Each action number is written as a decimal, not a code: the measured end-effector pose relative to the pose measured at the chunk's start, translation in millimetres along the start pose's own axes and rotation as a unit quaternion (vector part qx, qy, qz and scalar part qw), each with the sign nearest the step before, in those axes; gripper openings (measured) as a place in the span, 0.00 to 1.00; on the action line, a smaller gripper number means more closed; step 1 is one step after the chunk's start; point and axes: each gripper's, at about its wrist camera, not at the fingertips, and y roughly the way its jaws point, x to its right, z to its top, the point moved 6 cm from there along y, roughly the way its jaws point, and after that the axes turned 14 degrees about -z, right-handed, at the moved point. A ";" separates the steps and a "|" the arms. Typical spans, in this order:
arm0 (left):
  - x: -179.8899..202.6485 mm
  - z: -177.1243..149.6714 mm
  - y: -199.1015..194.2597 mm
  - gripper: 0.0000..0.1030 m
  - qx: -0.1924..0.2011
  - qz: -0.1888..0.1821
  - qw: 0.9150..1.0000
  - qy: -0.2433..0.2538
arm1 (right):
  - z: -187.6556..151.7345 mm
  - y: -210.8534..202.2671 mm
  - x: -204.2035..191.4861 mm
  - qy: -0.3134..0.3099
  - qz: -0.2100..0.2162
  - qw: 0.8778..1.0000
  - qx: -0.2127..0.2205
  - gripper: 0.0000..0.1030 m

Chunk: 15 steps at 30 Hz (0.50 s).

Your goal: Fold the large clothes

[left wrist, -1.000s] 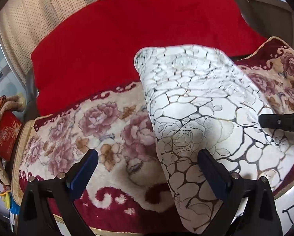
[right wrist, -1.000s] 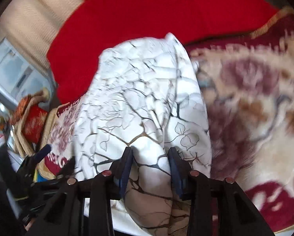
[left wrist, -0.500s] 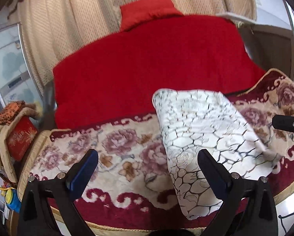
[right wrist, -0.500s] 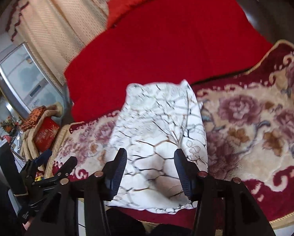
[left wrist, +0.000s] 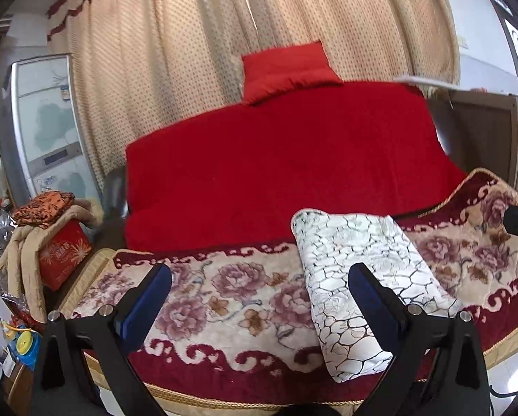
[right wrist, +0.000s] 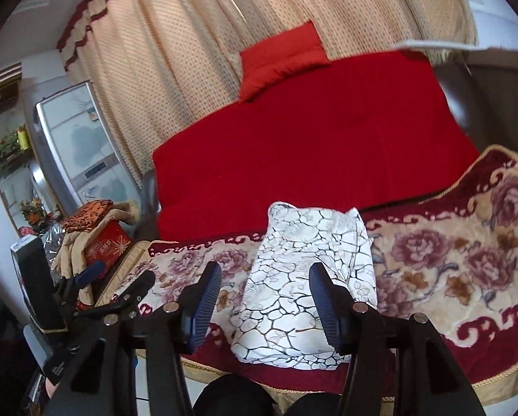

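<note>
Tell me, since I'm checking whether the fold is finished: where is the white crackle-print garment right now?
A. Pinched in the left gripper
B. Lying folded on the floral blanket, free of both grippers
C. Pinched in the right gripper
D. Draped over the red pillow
B: the folded white garment lies on the floral blanket, with both the right gripper and the left gripper open and clear of it.

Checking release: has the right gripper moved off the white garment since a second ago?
Yes. The right gripper has backed up and away; its jaws have just been opening, and the folded white garment lies free on the floral blanket.
</note>
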 end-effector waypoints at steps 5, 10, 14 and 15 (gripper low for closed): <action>-9.0 11.0 -24.4 0.98 0.024 0.008 1.000 -0.003 | 3.4 -22.6 -7.6 -0.007 -0.004 1.000 0.016 0.56; -16.4 18.0 -41.9 0.99 0.040 0.014 0.999 -0.007 | 6.0 -35.5 -16.6 -0.016 -0.004 1.000 0.025 0.56; -22.7 20.1 -49.7 0.99 0.047 0.019 0.999 -0.011 | 6.0 -39.8 -23.5 -0.021 0.002 0.999 0.026 0.56; -24.0 20.3 -51.7 0.99 0.048 0.019 0.999 -0.012 | 5.9 -40.7 -24.9 -0.023 0.002 0.999 0.026 0.56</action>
